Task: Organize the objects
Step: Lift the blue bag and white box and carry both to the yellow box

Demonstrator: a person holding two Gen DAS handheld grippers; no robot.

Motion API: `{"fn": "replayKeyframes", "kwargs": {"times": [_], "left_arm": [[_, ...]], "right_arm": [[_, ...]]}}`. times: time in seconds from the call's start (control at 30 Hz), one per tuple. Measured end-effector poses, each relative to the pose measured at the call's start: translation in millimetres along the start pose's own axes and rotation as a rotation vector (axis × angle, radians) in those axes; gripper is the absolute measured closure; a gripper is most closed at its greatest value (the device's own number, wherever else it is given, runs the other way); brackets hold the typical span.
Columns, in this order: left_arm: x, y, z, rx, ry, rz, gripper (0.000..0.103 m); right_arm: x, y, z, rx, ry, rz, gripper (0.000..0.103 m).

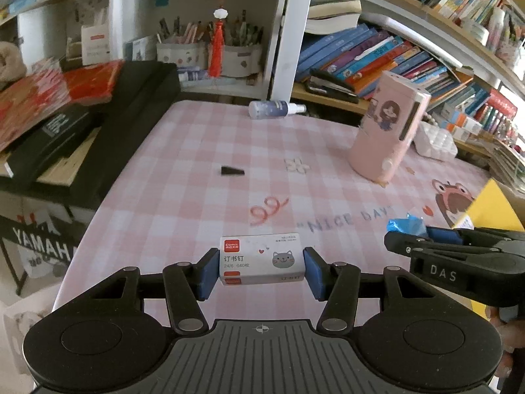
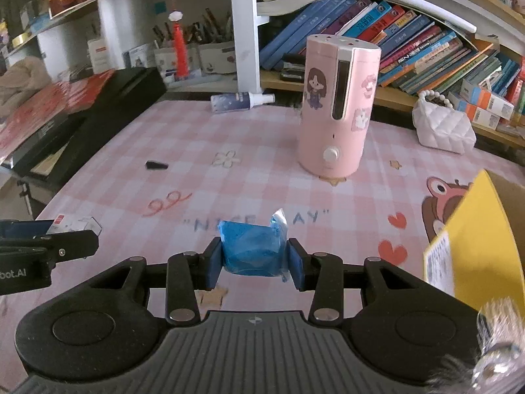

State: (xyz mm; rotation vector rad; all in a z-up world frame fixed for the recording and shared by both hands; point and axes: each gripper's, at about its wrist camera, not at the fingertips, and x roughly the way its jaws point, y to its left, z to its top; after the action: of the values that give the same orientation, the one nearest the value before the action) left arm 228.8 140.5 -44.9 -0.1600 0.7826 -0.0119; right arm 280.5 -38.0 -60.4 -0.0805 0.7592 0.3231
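Observation:
My left gripper [image 1: 261,264] is shut on a small white staple box [image 1: 261,257] with a cat drawing and a red label, held above the pink checked tablecloth [image 1: 183,177]. My right gripper [image 2: 252,257] is shut on a blue plastic-wrapped packet [image 2: 252,248], also lifted off the cloth. Each gripper shows in the other's view: the right gripper [image 1: 407,234] with the blue packet [image 1: 405,225] at the right edge, the left gripper [image 2: 62,231] with the staple box [image 2: 69,225] at the left edge.
A pink humidifier [image 2: 334,108] stands mid-table. A spray bottle [image 2: 241,101] lies at the back, a small black wedge [image 2: 157,165] on the left. A yellow cardboard box [image 2: 475,239] sits at the right, a white quilted bag [image 2: 443,128] behind it. Bookshelves line the back; black cases [image 1: 98,121] are stacked on the left.

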Motion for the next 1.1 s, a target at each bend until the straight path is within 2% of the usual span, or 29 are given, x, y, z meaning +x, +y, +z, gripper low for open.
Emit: {"fn": "replayKeyframes", "kwargs": {"times": [0.33, 0.7, 1.1], "left_arm": [[-49, -2, -41, 0.008, 0.003, -0.043, 0.050], [-102, -7, -76, 0.040, -0.048, -0.070, 0.050], [-151, -8, -116, 0.076, -0.061, -0.104, 0.050]], "right_arm": [[-55, 10, -41, -0.013, 0.029, -0.007, 0.065], [-110, 30, -78, -0.009, -0.013, -0.019, 0.065], [-165, 47, -121, 0.001, -0.041, -0.042, 0.065]]}}
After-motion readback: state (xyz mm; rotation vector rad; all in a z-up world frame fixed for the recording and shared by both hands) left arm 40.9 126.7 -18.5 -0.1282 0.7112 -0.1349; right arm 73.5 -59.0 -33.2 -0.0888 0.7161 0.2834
